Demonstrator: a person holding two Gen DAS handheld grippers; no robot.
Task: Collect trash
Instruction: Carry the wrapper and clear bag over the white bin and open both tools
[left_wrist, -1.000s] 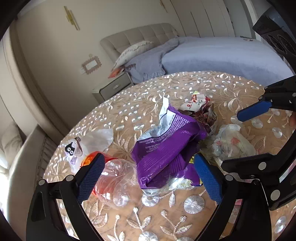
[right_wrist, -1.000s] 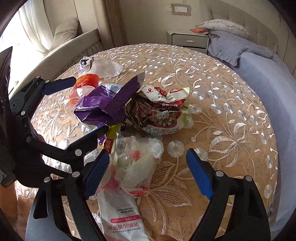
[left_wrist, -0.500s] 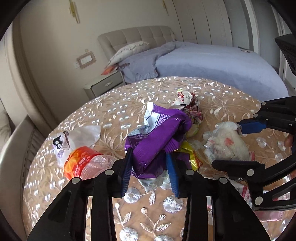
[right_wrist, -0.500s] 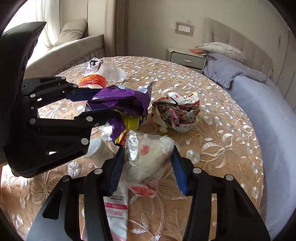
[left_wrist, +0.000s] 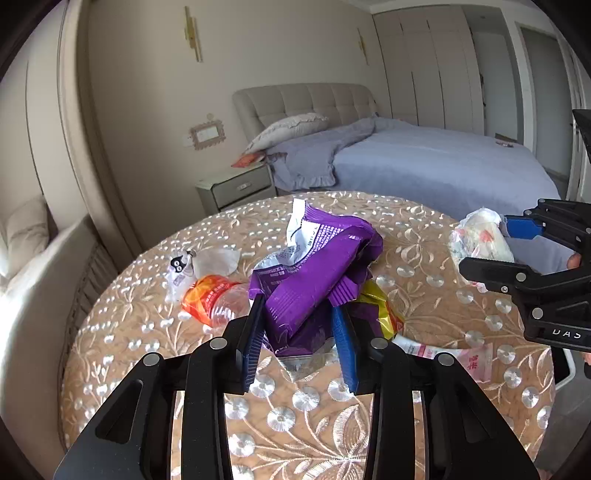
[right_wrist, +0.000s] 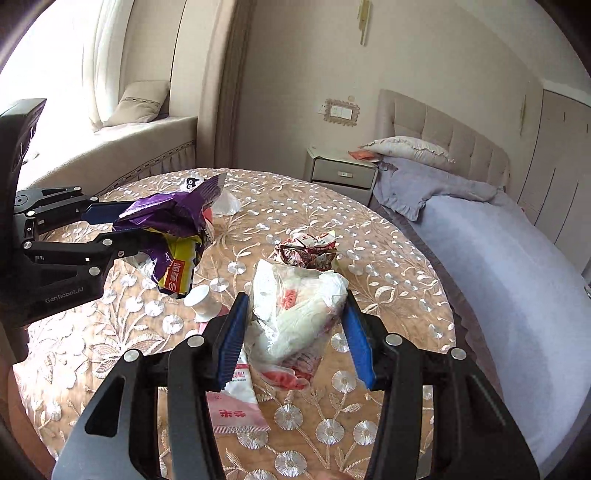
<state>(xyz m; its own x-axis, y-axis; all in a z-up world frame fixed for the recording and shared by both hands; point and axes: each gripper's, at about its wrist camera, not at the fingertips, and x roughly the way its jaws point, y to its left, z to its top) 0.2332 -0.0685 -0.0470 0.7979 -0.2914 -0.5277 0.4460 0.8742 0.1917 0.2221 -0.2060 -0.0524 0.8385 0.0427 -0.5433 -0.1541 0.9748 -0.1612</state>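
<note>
Gripping now: both grippers are clamped on trash above the round table (left_wrist: 424, 236), which wears a beige cloth with silver embroidered flowers.
Purple wrapper (left_wrist: 317, 273): a large crumpled snack bag, purple outside and silver-white inside at the torn top, with a yellow and red wrapper (left_wrist: 384, 314) hanging from its underside. From the right wrist view it hangs clear of the cloth.
Left gripper (left_wrist: 299, 341): its blue pads are pressed on the lower part of the purple wrapper, one on each side; the jaws stand narrow, pinched on the bag. It points forward and somewhat down.
Clear bag (right_wrist: 299, 314): a crinkled transparent plastic bag stuffed with white tissue and bits of red print, bunched into a lump.
Right gripper (right_wrist: 295, 339): its blue pads squeeze the clear bag from both sides, tilted forward and down. In the left wrist view the bag is at the tips of this gripper, over the table's right edge.
Left on the table: a crushed plastic bottle (left_wrist: 214, 299) with an orange label, a white bag with a cartoon face (left_wrist: 199, 264), a dark red crumpled wrapper (right_wrist: 308, 251), a white cap (right_wrist: 199, 299), and a flat pink and white sachet (right_wrist: 236, 406) under the right gripper.
Room behind: a bed (left_wrist: 424, 162) with grey-blue bedding and a bedside cabinet (left_wrist: 236, 188).
</note>
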